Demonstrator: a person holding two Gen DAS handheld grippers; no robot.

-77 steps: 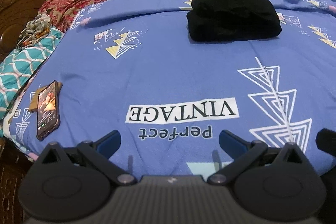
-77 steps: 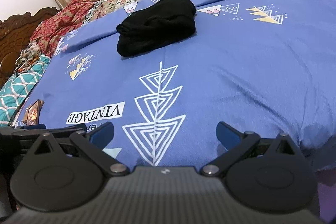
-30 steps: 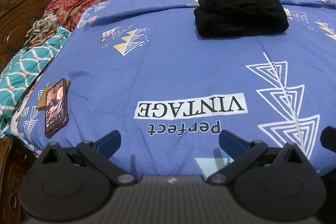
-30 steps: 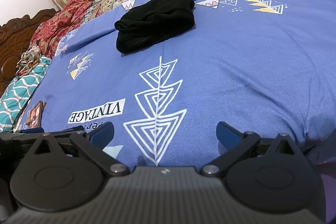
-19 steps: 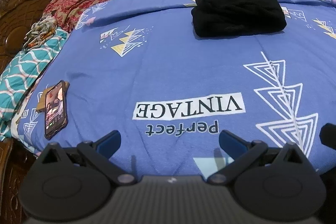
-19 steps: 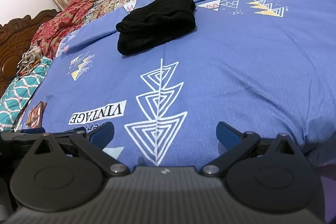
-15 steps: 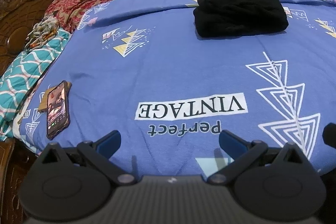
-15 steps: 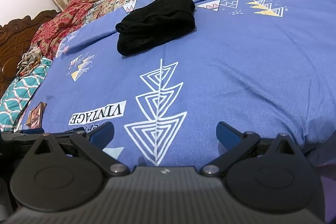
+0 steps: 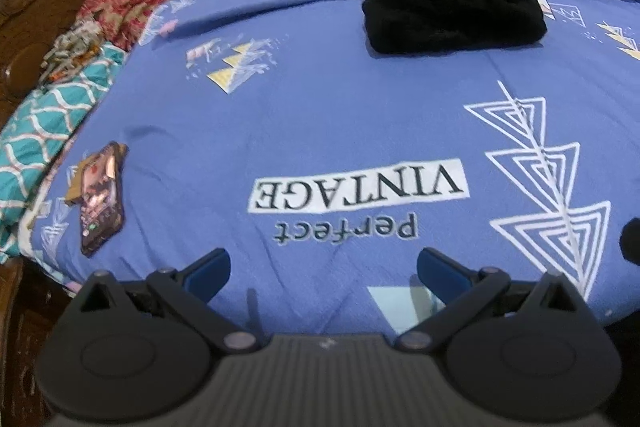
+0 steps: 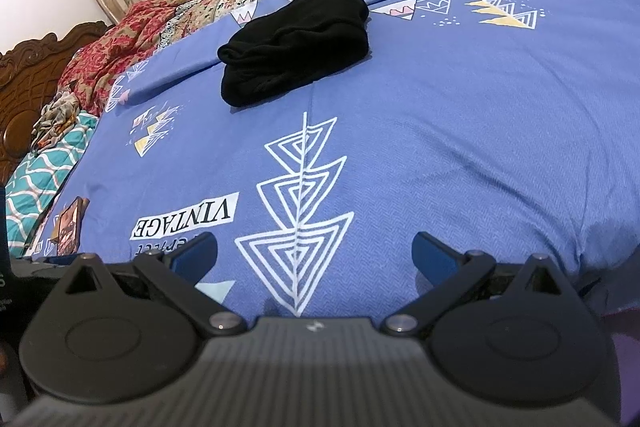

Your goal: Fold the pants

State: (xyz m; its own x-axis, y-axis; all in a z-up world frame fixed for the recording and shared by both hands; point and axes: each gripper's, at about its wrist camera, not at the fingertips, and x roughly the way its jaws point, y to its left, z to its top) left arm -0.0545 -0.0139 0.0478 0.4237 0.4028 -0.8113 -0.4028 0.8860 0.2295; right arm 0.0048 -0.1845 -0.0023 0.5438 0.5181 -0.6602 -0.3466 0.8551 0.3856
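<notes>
Left hand-held gripper (image 9: 322, 267), matte black body, ribbed grey centre panel, two round black discs, silver pivot screws, angled black linkage arms, blue fingertips (image 9: 208, 267), right hand-held gripper (image 10: 314, 255) identical, small pale mark on ribbed panel

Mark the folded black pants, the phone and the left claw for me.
Folded black fabric pants (image 9: 454, 7), left wrist view: middle of the top fold.
Dark rectangular phone (image 9: 101, 197), left wrist view: middle of its screen.
Left claw (image 9: 323, 265), left wrist view: midway between its open blue fingertips.
</notes>
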